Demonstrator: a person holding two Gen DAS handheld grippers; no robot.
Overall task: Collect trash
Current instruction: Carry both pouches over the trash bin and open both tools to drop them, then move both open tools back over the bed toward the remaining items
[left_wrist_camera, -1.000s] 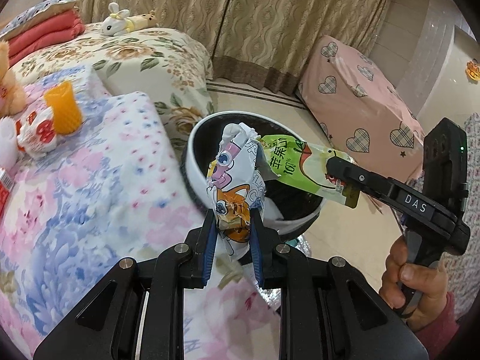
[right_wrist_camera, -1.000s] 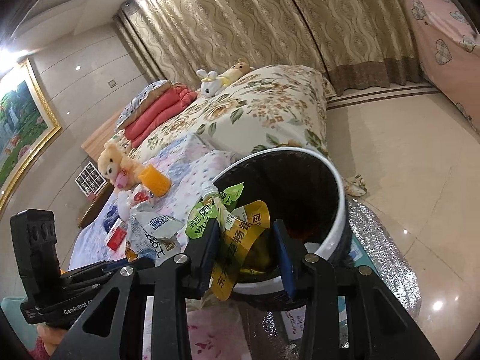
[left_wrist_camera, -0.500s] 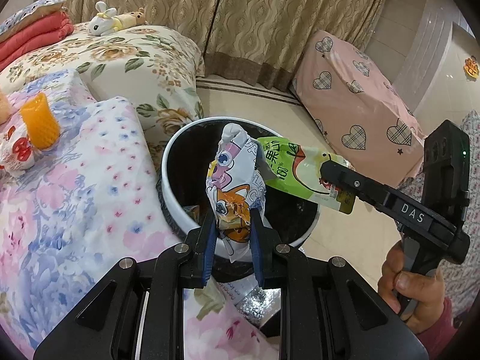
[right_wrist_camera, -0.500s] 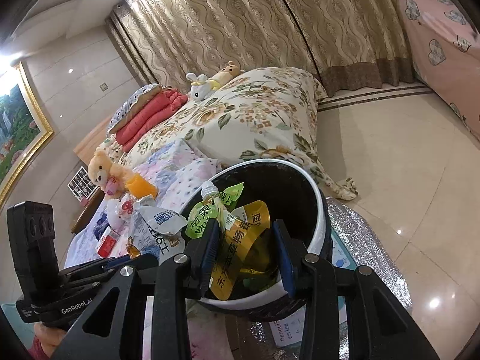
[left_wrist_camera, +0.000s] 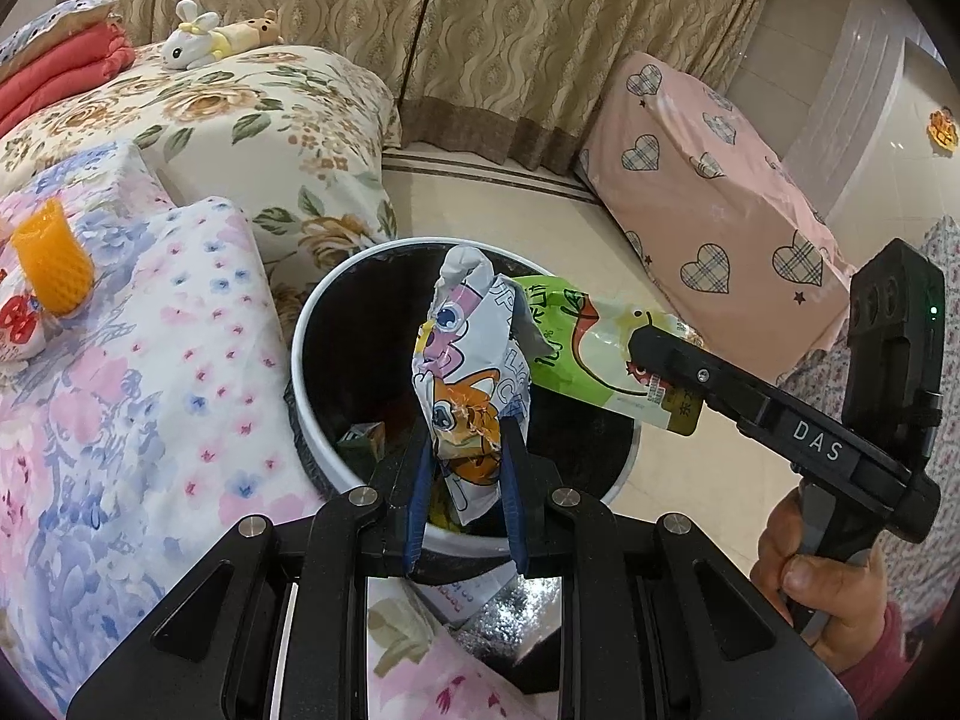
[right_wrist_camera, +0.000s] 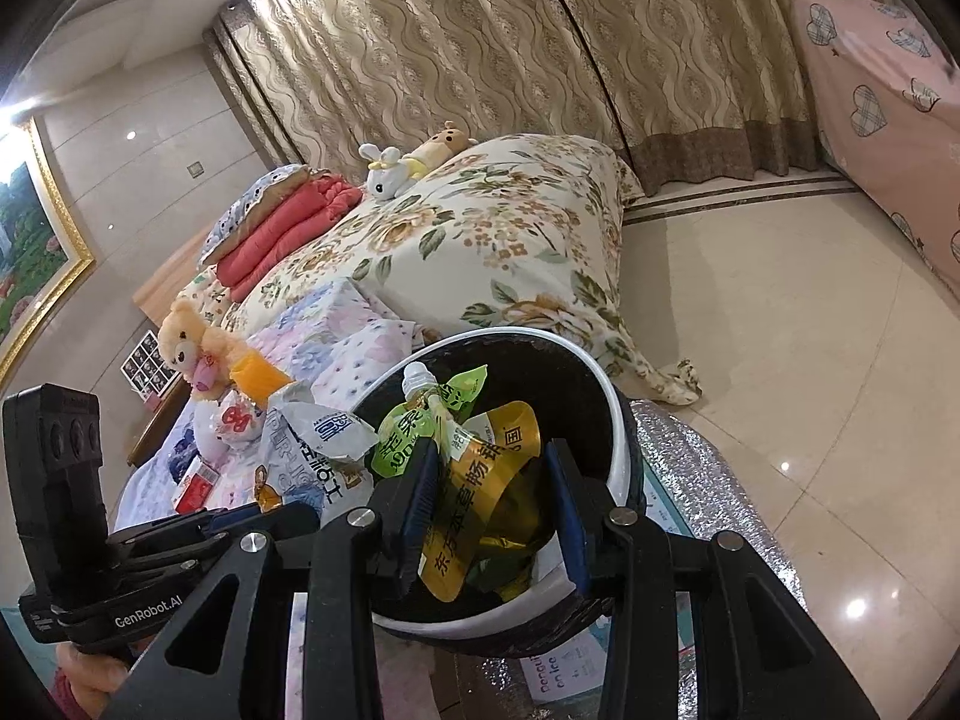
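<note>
The left gripper [left_wrist_camera: 467,450] is clenched on a crumpled cartoon wrapper [left_wrist_camera: 465,372], which stands upright between its blue pads above the open mouth of the bin [left_wrist_camera: 312,324]. From three o'clock the right gripper [right_wrist_camera: 489,492] reaches in over the same bin, grasping a green and gold drink pouch [right_wrist_camera: 474,480] whose spout points up toward eleven o'clock; the pouch hangs over the dark inside of the bin. A hand [left_wrist_camera: 822,570] grips the right gripper's handle at four o'clock in the left view. At nine o'clock of the bin lies a flowered cloth [left_wrist_camera: 150,390] with an orange cup [left_wrist_camera: 51,264] on it.
</note>
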